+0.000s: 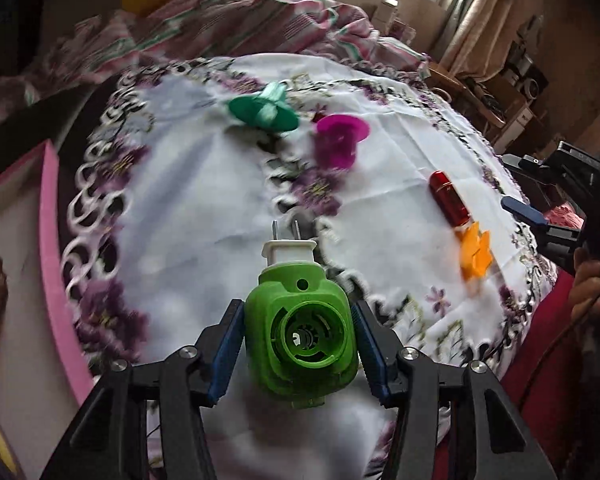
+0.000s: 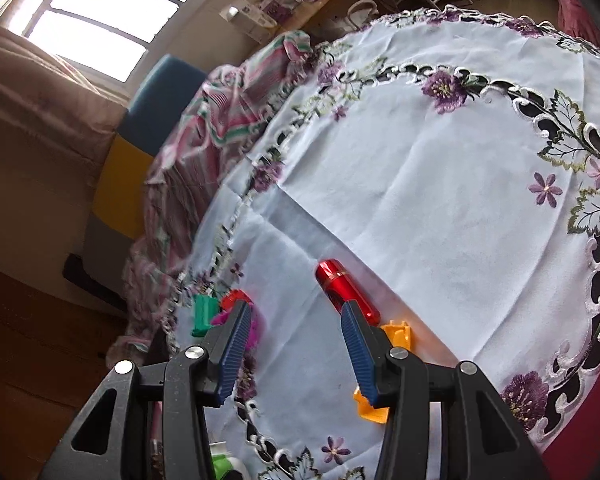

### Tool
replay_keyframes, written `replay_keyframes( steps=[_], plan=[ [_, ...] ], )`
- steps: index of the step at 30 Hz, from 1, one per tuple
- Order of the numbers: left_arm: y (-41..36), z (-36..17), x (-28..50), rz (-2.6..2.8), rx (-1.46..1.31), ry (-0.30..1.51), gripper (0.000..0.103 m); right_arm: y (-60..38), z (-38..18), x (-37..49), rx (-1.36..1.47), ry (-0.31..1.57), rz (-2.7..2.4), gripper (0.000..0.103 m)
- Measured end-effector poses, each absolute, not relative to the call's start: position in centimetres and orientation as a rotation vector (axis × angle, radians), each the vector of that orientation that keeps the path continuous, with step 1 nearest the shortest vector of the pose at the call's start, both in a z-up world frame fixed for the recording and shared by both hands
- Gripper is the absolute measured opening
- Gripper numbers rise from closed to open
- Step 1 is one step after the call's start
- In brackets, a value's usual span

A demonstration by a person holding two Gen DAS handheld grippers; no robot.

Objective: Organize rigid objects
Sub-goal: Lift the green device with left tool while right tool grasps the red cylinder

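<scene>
My left gripper point(image 1: 298, 308) is shut on a green plug-in device point(image 1: 300, 332), whose white plug with two prongs points away from me above the embroidered white cloth point(image 1: 204, 200). On the cloth lie a red cylinder point(image 1: 450, 200), an orange star-shaped piece point(image 1: 475, 254), a magenta piece point(image 1: 340, 136) and a green piece point(image 1: 264, 112). My right gripper point(image 2: 296, 306) stands open over the cloth with nothing between its fingers. The red cylinder point(image 2: 346, 292) lies just past its right finger, and the orange piece point(image 2: 398, 334) is partly hidden behind it.
A pink-edged box point(image 1: 50, 240) stands at the cloth's left side. A striped bed cover point(image 1: 240, 20) lies beyond the far edge. A person's hand point(image 1: 592, 284) holds the right gripper at the right edge. Shelves and a window are farther back.
</scene>
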State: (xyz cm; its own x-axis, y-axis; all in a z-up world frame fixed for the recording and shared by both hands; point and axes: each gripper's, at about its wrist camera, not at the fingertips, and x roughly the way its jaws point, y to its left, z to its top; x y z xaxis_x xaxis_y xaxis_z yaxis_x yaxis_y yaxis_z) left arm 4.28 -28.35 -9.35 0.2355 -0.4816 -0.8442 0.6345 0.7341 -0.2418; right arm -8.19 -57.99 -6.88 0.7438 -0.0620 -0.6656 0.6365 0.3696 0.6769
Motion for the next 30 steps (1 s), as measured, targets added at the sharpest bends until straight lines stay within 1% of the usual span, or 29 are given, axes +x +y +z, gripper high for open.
replay_keyframes(
  steps=[8, 12, 14, 15, 16, 20, 22, 25, 30],
  plan=[
    [-26.3, -10.8, 5.4, -0.747, 0.127, 1.115, 0.054, -58.5, -7.7, -2.5, 0.913, 0.867, -0.553, 0.048],
    [-26.4, -11.1, 5.3, -0.743, 0.140, 1.104, 0.053, -58.9, -9.0, 0.0, 0.749, 0.994, -0.635, 0.048],
    [-26.5, -11.2, 5.1, -0.742, 0.163, 1.088, 0.053, -58.7, -10.3, 0.7, 0.693, 1.048, -0.635, 0.043],
    [-26.6, -11.3, 4.9, -0.741, 0.175, 1.079, 0.053, -58.5, -10.9, 1.0, 0.682, 1.079, -0.612, 0.033],
    [-26.7, -11.4, 4.8, -0.741, 0.185, 1.070, 0.053, -58.2, -11.3, 1.4, 0.667, 1.104, -0.593, 0.026],
    [-26.8, -11.6, 4.4, -0.731, 0.212, 1.040, 0.053, -56.5, -10.7, 2.4, 0.529, 1.103, -0.592, 0.026],
    [-27.0, -11.7, 4.1, -0.725, 0.229, 1.018, 0.053, -55.6, -10.7, 2.9, 0.525, 1.099, -0.515, 0.026],
    [-27.2, -11.9, 3.6, -0.718, 0.273, 0.979, 0.053, -53.9, -11.5, 4.1, 0.474, 1.153, -0.427, 0.026],
    [-27.0, -11.9, 3.7, -0.716, 0.266, 0.972, 0.053, -53.1, -12.4, 4.7, 0.448, 1.189, -0.387, 0.027]
  ],
)
